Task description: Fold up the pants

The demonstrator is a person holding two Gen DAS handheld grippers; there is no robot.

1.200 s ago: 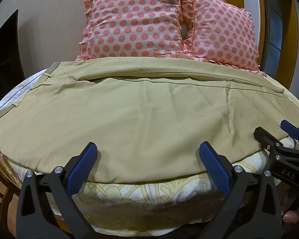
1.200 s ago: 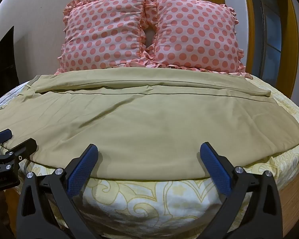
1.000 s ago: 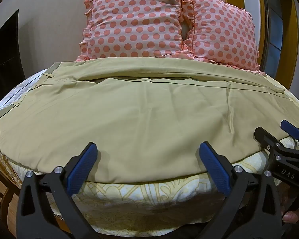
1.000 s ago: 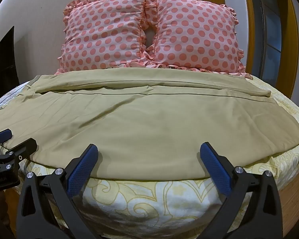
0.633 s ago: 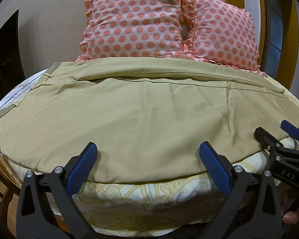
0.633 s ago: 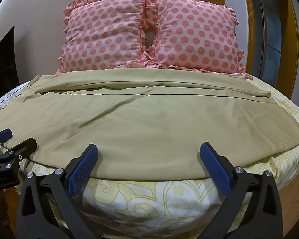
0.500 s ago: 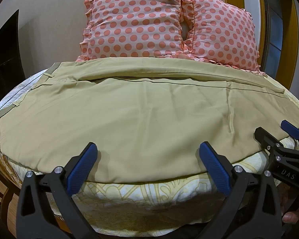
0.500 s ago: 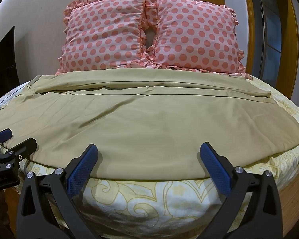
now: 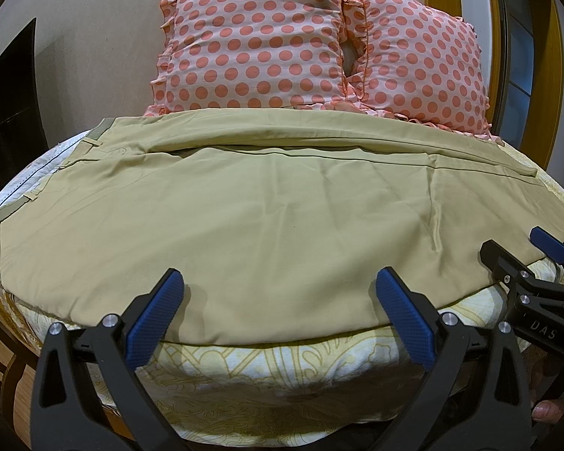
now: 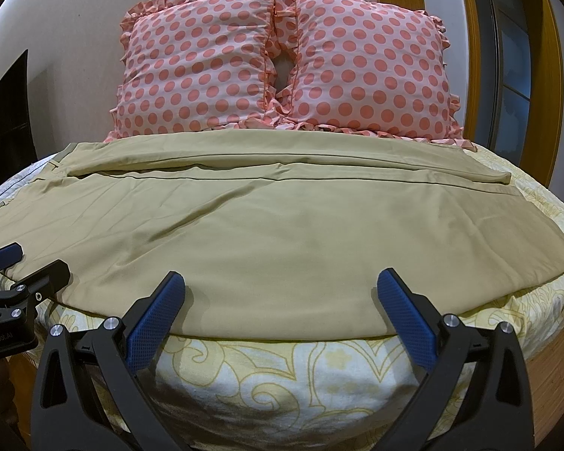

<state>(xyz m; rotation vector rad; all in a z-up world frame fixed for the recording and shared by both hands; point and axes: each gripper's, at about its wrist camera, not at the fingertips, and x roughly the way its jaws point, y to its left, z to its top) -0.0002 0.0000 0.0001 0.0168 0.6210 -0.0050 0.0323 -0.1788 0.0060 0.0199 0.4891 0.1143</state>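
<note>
Two hand-held grippers face the bed [image 10: 282,368] side by side, and we see only part of each: our left hand-held gripper [image 9: 282,315] and right hand-held gripper [image 10: 282,312] both run off the bottom edge of their own views, while each shows as a dark sliver at the border of the other's. Both have their blue-padded fingers spread wide with nothing between them, poised just over the near hem. The pants [image 9: 267,225] lie flat across the bed, khaki, stretched sideways with the waistband at our left, where the fisheye rim crops it. One leg seems folded over the other along a long seam near the far edge; how the layers stack there we cannot tell. Soft creases cross the cloth. Behind, two polka-dot pillows [image 10: 282,64] lean on the wall.
</note>
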